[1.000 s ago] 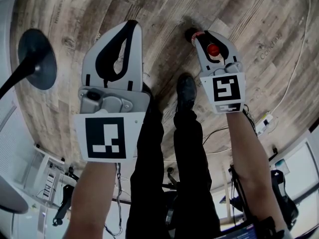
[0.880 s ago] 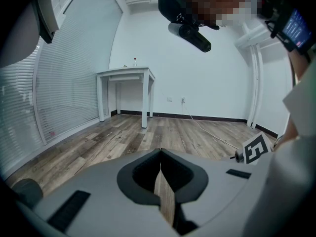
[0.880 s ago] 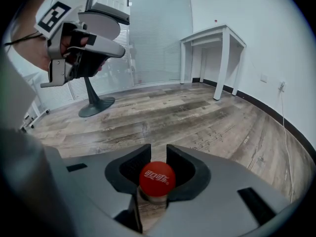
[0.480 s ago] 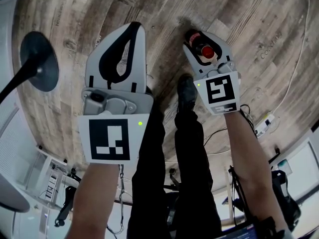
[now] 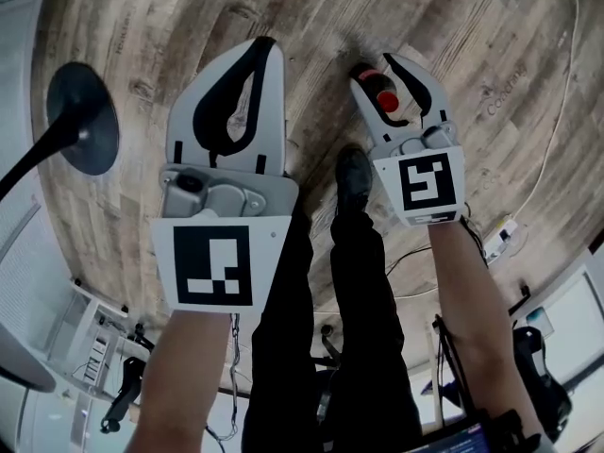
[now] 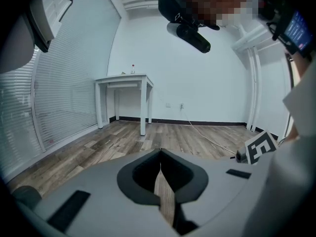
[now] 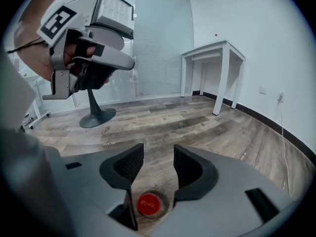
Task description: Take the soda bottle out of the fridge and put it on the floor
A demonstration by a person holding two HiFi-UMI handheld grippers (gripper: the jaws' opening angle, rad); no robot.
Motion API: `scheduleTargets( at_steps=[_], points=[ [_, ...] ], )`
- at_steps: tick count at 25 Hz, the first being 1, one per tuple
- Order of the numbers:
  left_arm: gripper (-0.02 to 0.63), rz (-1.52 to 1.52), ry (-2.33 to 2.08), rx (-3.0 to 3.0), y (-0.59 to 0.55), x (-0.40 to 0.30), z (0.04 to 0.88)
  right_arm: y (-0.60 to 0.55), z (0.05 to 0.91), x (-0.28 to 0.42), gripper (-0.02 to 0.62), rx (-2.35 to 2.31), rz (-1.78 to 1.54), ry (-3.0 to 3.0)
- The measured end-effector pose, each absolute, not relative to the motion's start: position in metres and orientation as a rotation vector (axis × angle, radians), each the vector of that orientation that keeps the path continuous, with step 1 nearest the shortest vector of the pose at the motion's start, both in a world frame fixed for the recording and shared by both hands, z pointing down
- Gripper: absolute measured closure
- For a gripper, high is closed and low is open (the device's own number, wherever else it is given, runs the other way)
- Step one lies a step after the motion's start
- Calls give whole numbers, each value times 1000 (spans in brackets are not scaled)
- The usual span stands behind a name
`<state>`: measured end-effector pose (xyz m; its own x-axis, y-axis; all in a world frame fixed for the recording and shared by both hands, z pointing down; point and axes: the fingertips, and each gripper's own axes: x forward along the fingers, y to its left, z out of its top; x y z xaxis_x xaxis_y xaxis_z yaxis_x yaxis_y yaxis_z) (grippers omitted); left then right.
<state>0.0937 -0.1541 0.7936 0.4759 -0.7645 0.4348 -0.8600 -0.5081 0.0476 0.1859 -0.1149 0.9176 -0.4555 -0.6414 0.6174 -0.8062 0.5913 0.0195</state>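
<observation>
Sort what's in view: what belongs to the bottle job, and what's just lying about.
Job:
- soda bottle, on the floor
- right gripper: jaws have just been opening, the bottle's cap between them but not gripped

Lying about:
- left gripper, shut and empty
- chair base
- table

The right gripper (image 5: 377, 72) has let go of the bottle (image 5: 385, 100). Its jaws gripped the neck a second ago; they have just been opening and now stand wide. In the right gripper view the red cap (image 7: 149, 204) sits low between them, clear of both pads. That gripper has also lifted toward the head camera and looks larger there. The left gripper (image 5: 260, 49) has risen a little as well and shows slightly bigger.
</observation>
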Motion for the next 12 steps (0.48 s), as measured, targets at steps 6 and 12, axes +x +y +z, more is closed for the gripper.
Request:
scheduleTargets(
  at_steps=[6,12],
  points=[
    [589,493,-1451,2488,-167,92,740,-148,833,180,405,1303,305,-2313],
    [589,411,-1574,2526,-197,77,644,-193,706,160,427,1437,206,-2438]
  ],
)
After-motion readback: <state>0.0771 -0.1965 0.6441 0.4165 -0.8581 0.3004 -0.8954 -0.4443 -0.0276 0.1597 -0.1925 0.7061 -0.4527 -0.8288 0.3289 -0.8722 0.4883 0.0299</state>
